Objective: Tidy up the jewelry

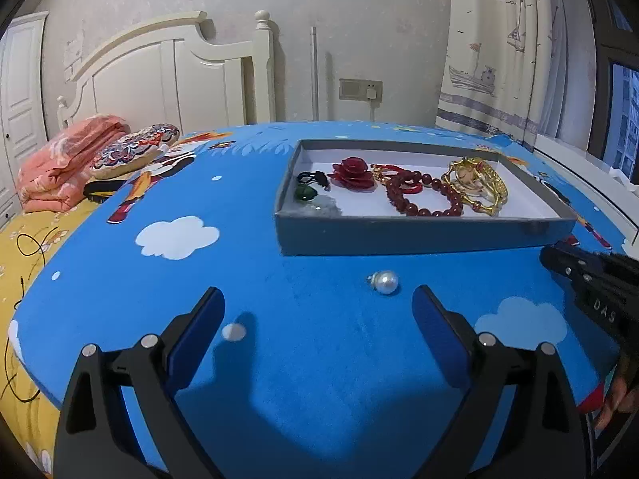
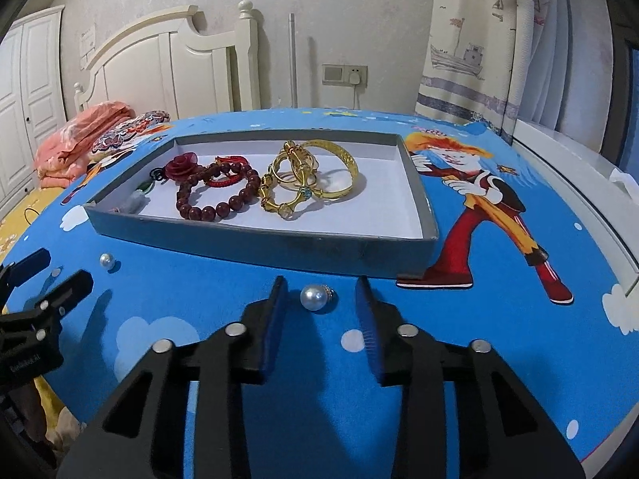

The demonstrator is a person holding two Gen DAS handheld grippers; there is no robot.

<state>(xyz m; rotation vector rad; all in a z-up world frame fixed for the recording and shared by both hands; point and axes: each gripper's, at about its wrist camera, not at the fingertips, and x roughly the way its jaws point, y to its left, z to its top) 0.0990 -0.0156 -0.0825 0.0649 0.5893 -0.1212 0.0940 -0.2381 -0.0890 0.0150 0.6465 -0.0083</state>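
Note:
A grey shallow box sits on the blue cartoon cloth and holds a red rose brooch, a red bead bracelet, gold bangles and a green pendant. One pearl earring lies on the cloth just ahead of my open left gripper; it also shows in the right wrist view. A second pearl earring lies between the tips of my open right gripper. Both grippers are empty.
The right gripper shows at the left view's right edge; the left gripper shows at the right view's left edge. A folded pink blanket and patterned cushion lie far left. The table's edge curves close on both sides.

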